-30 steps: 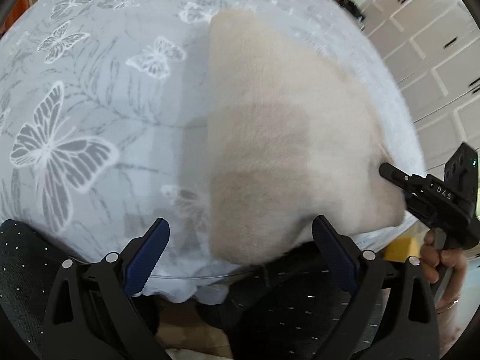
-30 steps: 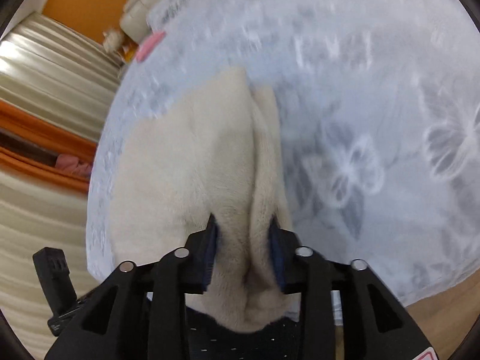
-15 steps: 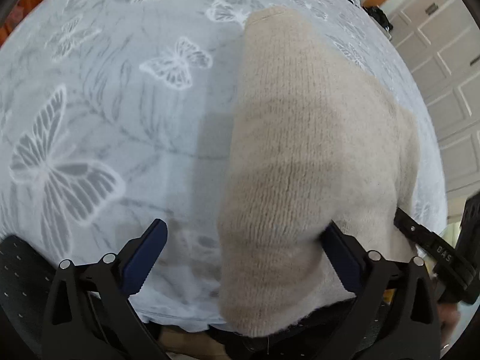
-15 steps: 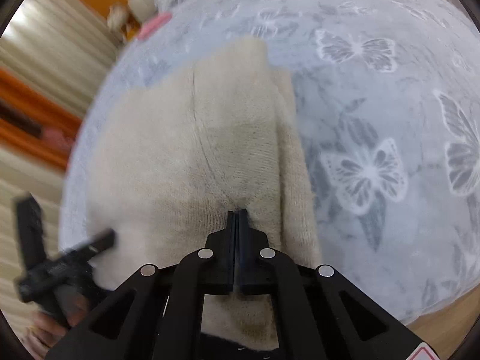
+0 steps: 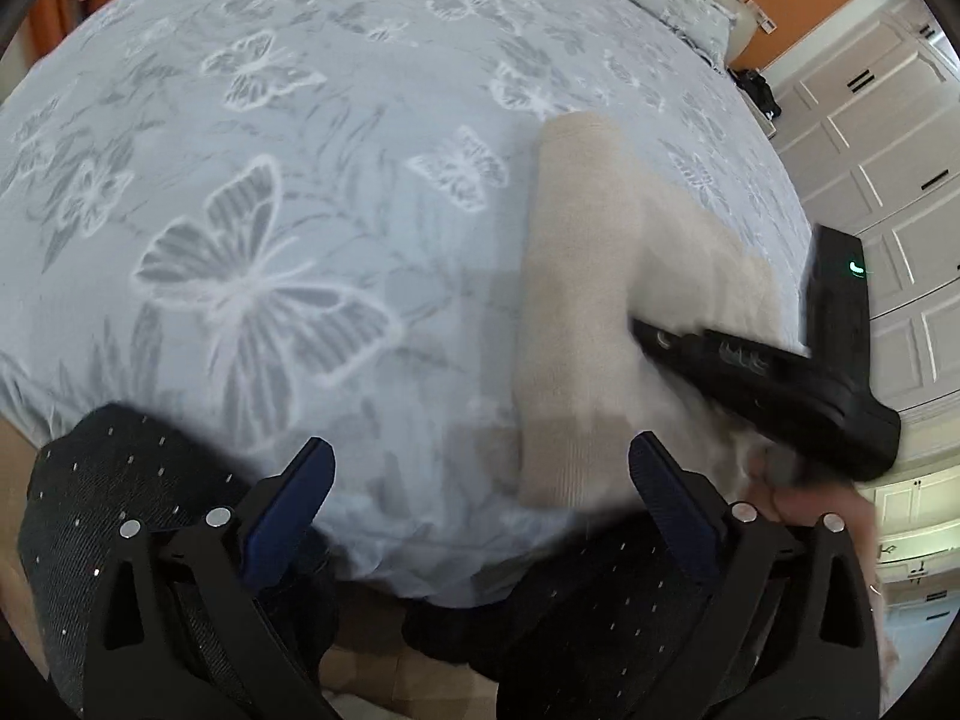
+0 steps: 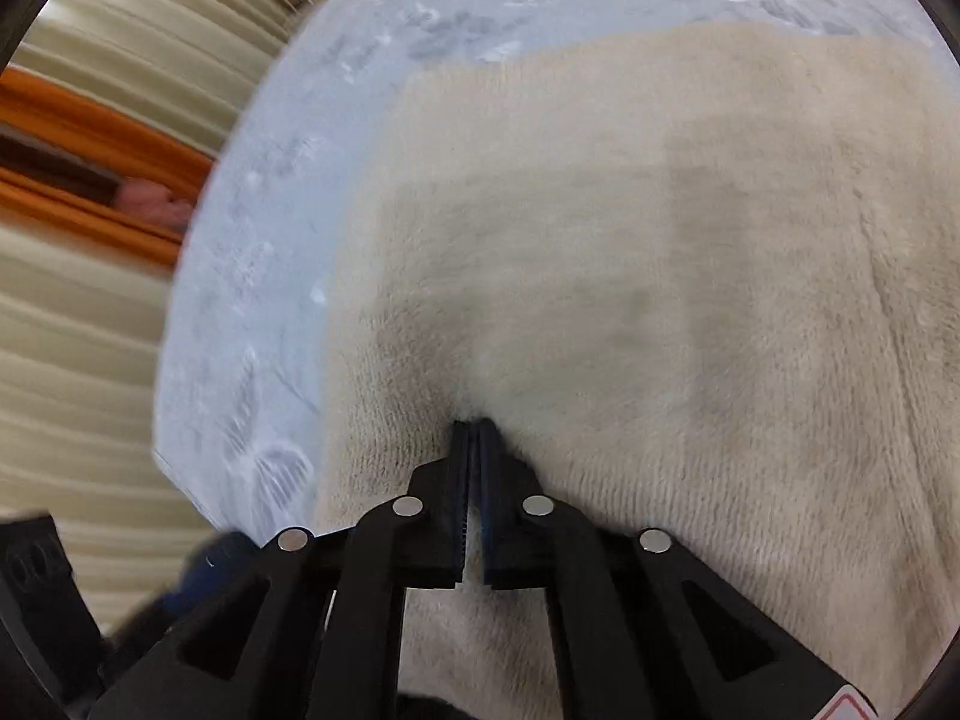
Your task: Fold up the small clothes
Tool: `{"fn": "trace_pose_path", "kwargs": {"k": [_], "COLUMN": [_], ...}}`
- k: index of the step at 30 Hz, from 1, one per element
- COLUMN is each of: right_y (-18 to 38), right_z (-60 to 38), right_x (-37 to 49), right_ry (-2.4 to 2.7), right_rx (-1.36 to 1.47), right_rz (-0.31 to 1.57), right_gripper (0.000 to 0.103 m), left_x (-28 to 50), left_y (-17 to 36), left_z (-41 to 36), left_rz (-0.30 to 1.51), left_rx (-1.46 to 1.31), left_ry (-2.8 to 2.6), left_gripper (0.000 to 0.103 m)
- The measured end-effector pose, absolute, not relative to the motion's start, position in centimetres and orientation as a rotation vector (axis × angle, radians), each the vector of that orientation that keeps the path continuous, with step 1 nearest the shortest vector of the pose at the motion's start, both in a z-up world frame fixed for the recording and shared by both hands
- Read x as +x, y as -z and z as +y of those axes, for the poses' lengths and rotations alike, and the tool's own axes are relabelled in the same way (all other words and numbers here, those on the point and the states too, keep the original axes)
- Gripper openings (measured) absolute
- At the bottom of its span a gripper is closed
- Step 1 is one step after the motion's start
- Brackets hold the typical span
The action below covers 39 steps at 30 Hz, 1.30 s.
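We see the cream knit garment (image 5: 576, 324) lying on the butterfly bedspread (image 5: 252, 192), close to the bedspread's near edge and toward its right side in the left wrist view, 1 narrow panel already doubled lengthwise over the rest. Right gripper (image 6: 474, 438) is pinched tight, its 2 jaws pressed together with a tuck of the fuzzy knit caught at the tips, so we read it as holding a fold of the garment to carry it across, not just resting on it. Left gripper (image 5: 480, 474) stands wide, nothing between its blue pads (image 5: 282, 516), hovering over the bedspread's near edge just left of the garment; we judge it is kept clear so the fabric can be drawn over freely. Blur makes the exact pinch spot hard to place. Folding looks underway, not finished.
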State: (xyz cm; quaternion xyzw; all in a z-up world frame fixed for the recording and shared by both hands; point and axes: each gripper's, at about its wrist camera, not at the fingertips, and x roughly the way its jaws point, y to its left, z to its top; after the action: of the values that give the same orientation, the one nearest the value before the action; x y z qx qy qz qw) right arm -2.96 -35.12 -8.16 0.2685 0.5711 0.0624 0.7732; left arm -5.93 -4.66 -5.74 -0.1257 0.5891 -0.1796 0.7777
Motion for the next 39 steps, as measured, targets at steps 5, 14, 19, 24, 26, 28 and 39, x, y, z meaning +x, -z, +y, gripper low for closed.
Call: {"fn": "trace_pose_path", "kwargs": {"k": [5, 14, 19, 24, 26, 28, 39], "right_y": [1.9, 3.5, 4.5, 4.2, 1.7, 1.4, 3.7], "right_z": [-36.1, -36.5, -40.0, -44.9, -45.3, -46.1, -48.2], "right_x": [-4.0, -1.0, -0.9, -3.7, -6.8, -9.7, -15.1], "right_ry": [-0.087, -0.002, 0.181, 0.128, 0.127, 0.104, 0.142], "right_rx": [0.585, 0.547, 0.375, 0.599, 0.586, 0.632, 0.67], "right_rz": [1.119, 1.173, 1.165, 1.096, 1.036, 1.031, 1.003], "right_gripper": [0.006, 0.002, 0.0, 0.016, 0.02, 0.029, 0.012], "left_x": [-5.7, -5.5, -4.6, -3.5, -3.1, -2.7, -3.6], "left_y": [5.2, 4.0, 3.5, 2.6, 2.3, 2.7, 3.8], "left_z": [-4.2, -6.7, -7.6, -9.3, -9.9, -10.7, -14.6], "left_rz": [1.263, 1.245, 1.239, 1.214, 1.199, 1.197, 1.223], "left_rx": [-0.284, -0.296, -0.263, -0.249, -0.236, -0.221, -0.156], "left_ry": [0.408, 0.471, 0.472, 0.483, 0.484, 0.483, 0.477], "left_gripper": [0.096, 0.096, 0.096, 0.096, 0.096, 0.096, 0.096]}}
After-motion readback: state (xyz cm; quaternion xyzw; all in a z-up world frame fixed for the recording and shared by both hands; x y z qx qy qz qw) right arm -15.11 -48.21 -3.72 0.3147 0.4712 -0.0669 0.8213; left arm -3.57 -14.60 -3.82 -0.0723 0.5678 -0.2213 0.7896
